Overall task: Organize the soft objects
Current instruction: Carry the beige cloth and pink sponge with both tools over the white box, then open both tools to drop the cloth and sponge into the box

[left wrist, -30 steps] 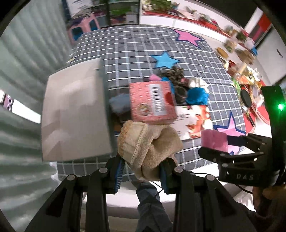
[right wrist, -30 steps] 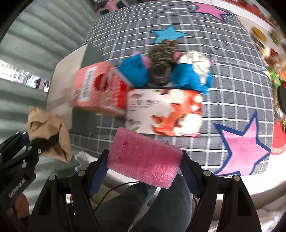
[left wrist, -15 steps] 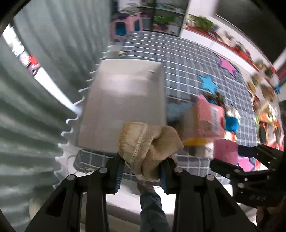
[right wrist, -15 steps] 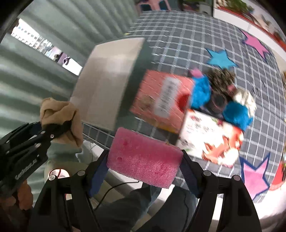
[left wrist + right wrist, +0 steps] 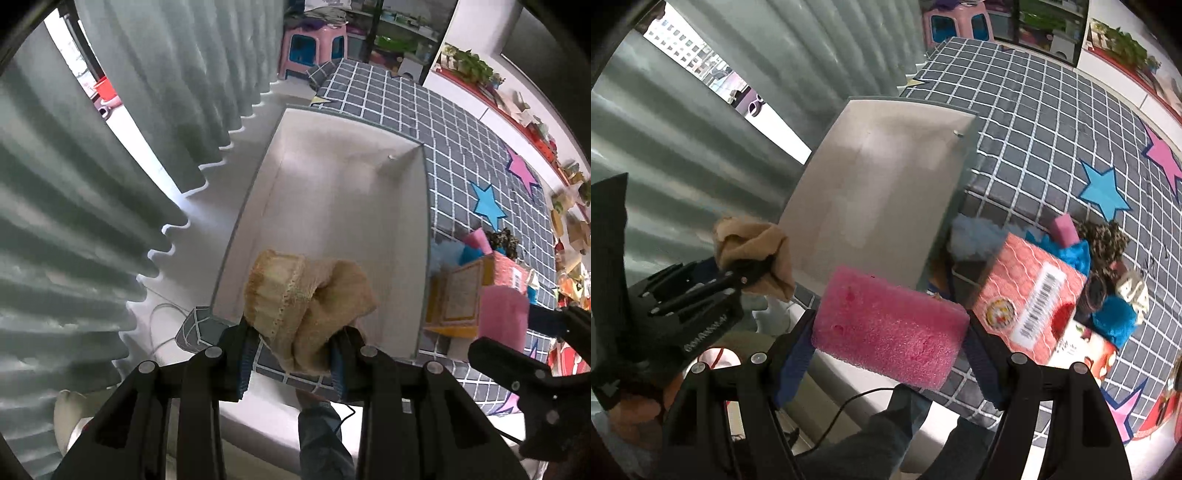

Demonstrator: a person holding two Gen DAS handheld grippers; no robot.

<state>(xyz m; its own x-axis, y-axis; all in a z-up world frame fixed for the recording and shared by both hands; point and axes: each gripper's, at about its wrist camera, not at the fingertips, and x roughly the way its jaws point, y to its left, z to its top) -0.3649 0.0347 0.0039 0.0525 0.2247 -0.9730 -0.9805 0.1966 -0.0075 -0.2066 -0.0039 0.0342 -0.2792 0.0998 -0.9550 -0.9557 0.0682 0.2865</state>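
Box (image 5: 347,192) interior visible only from left wrist

**Words and labels that can be seen**

The flat pink-red cardboard box (image 5: 1030,291) has a white sticker with a black barcode (image 5: 1039,302) on it. The bars are blurry, and no numbers can be read. Beside the sticker is a round gold and white badge (image 5: 1000,311), too blurry to read.

The black plastic left gripper (image 5: 701,295) has a line of pale raised letters (image 5: 706,331) on its side. They are upside down and smeared, so the word cannot be read.

No other writing shows clearly.
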